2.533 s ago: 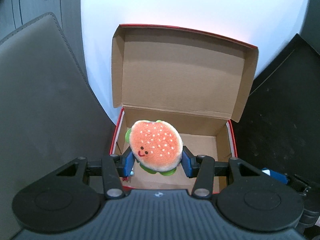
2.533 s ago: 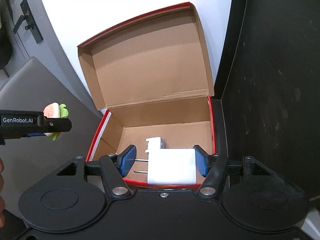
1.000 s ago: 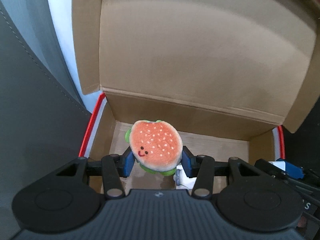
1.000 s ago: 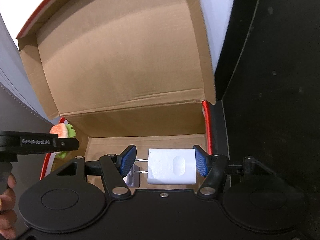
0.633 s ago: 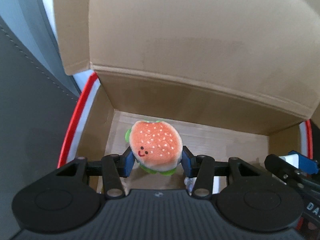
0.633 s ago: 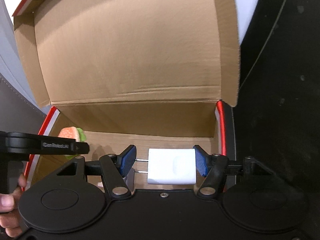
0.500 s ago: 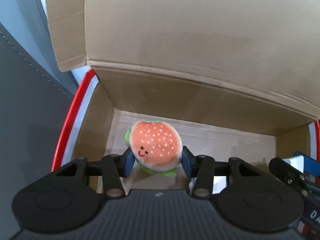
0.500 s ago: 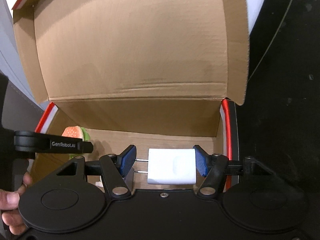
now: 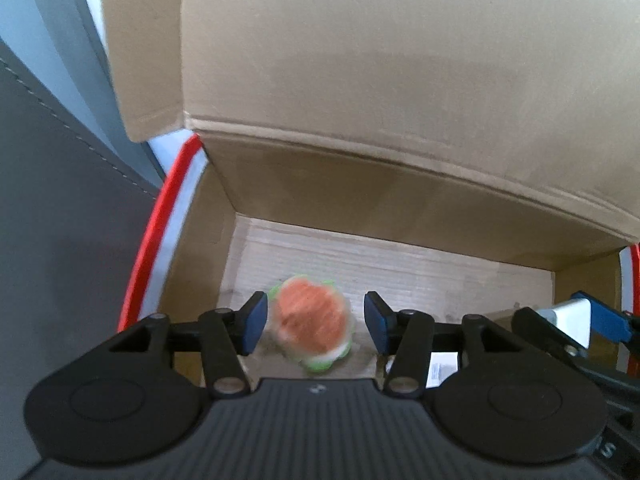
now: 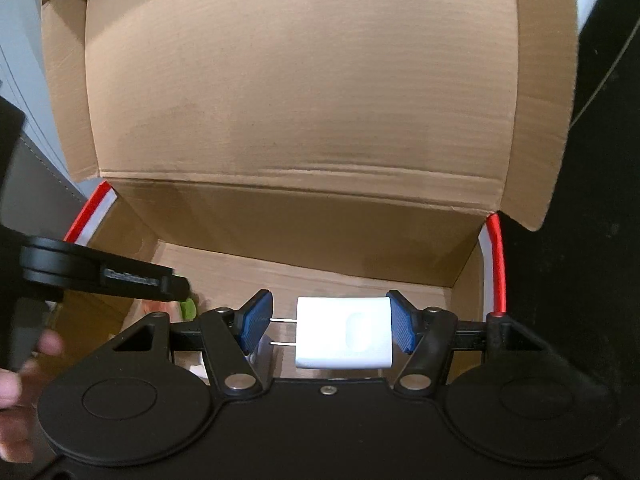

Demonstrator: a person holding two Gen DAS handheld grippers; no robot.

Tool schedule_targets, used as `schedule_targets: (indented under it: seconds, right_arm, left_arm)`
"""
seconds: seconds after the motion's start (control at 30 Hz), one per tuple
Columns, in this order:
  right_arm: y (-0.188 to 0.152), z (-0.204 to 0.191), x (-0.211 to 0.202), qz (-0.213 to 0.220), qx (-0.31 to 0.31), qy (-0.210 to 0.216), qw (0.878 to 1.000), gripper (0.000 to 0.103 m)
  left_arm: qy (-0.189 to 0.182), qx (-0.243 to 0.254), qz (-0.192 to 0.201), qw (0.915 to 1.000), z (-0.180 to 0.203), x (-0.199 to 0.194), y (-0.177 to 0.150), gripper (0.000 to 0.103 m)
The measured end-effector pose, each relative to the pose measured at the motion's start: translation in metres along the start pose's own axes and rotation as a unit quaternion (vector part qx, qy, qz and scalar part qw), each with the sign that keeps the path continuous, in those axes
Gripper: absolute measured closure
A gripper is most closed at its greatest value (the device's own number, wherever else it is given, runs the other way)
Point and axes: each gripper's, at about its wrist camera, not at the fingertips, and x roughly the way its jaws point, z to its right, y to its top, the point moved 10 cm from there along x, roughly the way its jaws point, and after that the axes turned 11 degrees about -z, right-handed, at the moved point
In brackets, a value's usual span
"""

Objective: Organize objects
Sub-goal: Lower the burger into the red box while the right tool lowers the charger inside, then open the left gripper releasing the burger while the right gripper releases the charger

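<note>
An open cardboard box (image 9: 360,184) with a red rim fills both views, its lid (image 9: 400,60) standing up at the back. My left gripper (image 9: 316,316) hangs inside the box and its jaws are opening. The plush burger (image 9: 310,322) is blurred between them, with a gap at each pad. My right gripper (image 10: 331,320) is shut on a white charger plug (image 10: 344,332), whose prongs point at the left pad, low over the box floor (image 10: 320,276). In the right wrist view the left gripper (image 10: 120,276) crosses from the left, hiding most of the burger (image 10: 190,308).
A small white item (image 9: 442,368) lies on the box floor near the front. A grey padded surface (image 9: 60,220) borders the box on the left and a black surface (image 10: 580,280) on the right. A person's hand (image 10: 16,380) holds the left gripper.
The left jaws have spread off the burger, which now sits lower and blurred between them. Both grippers have sunk deeper into the box. The right gripper still holds the charger.
</note>
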Motion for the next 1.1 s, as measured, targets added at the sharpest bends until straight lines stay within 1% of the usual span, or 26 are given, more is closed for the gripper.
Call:
schedule_targets:
  seconds: [0.1,0.37,0.47,0.53,0.63,0.7,0.73,0.8,0.87,0.97,1.03,1.1]
  right_arm:
    - [0.0,-0.004,0.005,-0.008,-0.001,-0.002,1.0,0.042]
    - [0.004,0.004,0.02,-0.03,-0.009,-0.03,0.999,0.042]
    - [0.005,0.002,0.026,-0.036,-0.016,-0.041,0.998,0.042]
    - [0.008,0.001,0.032,-0.036,-0.02,-0.046,0.998,0.042]
    - [0.01,-0.002,0.037,-0.043,-0.025,-0.055,0.997,0.042]
    - [0.013,-0.007,0.032,-0.032,-0.03,-0.06,0.997,0.039]
    - [0.01,-0.004,0.026,-0.032,-0.031,-0.053,0.998,0.034]
    - [0.009,-0.008,0.018,-0.034,-0.033,-0.044,0.998,0.031]
    - [0.008,-0.009,0.006,-0.03,-0.028,-0.049,0.998,0.03]
    - [0.006,-0.015,-0.011,-0.03,-0.018,-0.024,0.999,0.03]
    - [0.006,-0.021,-0.023,-0.027,-0.023,-0.017,0.999,0.029]
    - [0.007,-0.028,-0.032,-0.021,-0.025,-0.013,0.999,0.026]
  left_arm:
    - [0.0,-0.003,0.002,1.0,-0.004,-0.01,0.001,0.05]
    - [0.0,-0.01,0.007,0.9999,-0.013,-0.044,-0.008,0.047]
    - [-0.002,-0.011,0.006,0.9999,-0.015,-0.055,-0.012,0.043]
    - [-0.006,-0.016,0.005,0.9998,-0.017,-0.062,-0.015,0.036]
    - [-0.007,-0.023,-0.003,0.9997,-0.02,-0.072,-0.02,0.034]
    - [0.004,-0.024,0.002,0.9997,-0.025,-0.081,-0.024,0.032]
    - [0.003,-0.028,0.005,0.9996,-0.026,-0.087,-0.027,0.03]
    - [-0.004,-0.034,0.004,0.9994,-0.028,-0.095,-0.031,0.025]
    - [-0.002,-0.032,0.005,0.9995,-0.028,-0.103,-0.035,0.022]
    - [0.0,-0.029,0.018,0.9994,-0.028,-0.115,-0.042,0.014]
    - [-0.002,-0.03,0.026,0.9992,-0.029,-0.124,-0.045,0.009]
    - [-0.002,-0.031,0.033,0.999,-0.029,-0.133,-0.049,0.007]
